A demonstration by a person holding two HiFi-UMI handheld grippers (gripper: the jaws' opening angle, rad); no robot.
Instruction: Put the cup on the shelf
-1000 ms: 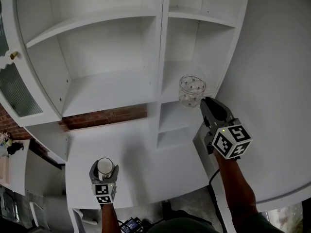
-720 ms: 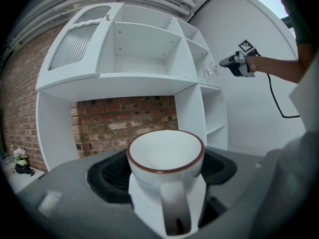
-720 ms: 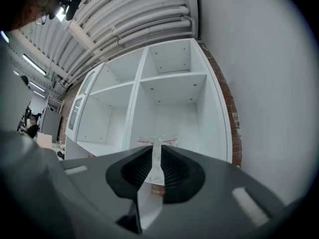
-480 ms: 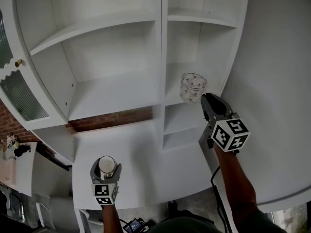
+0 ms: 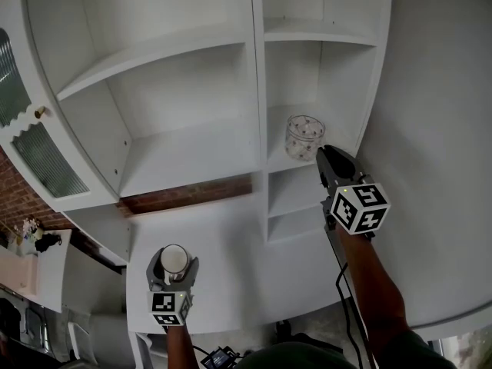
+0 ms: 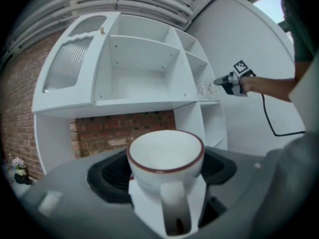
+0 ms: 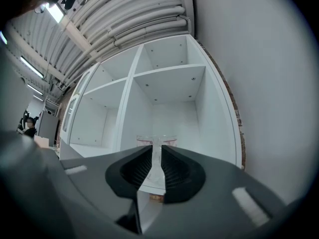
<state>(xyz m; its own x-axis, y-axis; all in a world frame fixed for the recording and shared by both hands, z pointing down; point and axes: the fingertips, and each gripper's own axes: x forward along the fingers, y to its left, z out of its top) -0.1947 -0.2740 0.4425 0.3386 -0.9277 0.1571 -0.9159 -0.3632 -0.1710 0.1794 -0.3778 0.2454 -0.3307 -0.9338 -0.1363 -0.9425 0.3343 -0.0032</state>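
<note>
Jaws of the left gripper (image 6: 164,171) stand spread wide and clamp a white cup (image 6: 166,156) by its sides. In the left gripper view the cup is upright, its mouth ringed with a thin brown rim and its handle (image 6: 173,208) turned toward the camera. Beyond it rises a white shelf unit (image 6: 144,83) with a ribbed glass door (image 6: 67,66) at its left and a brick wall (image 6: 124,133) showing beneath the wide compartment. Far off at the right, the other gripper is held out to the unit's narrow column on a bare forearm (image 6: 269,86).

In the right gripper view, the jaws of the right gripper (image 7: 155,156) are drawn close, with only a slit between them, and they pinch the near wall of a clear glass cup (image 7: 170,140). The glass shows above and between the jaws, inside a narrow compartment (image 7: 169,103) of the shelf unit. Pipes (image 7: 134,19) run along the ceiling above.

In the head view, the left gripper holds the white cup over the white bench (image 5: 231,267), low and in front of the wide left compartments, well apart from the shelves. The right gripper reaches into the narrow right column, where the glass cup stands upright at the mid-height board. Whether its base rests on that board cannot be told. Each gripper's marker cube (image 5: 357,207) faces the camera.
</note>
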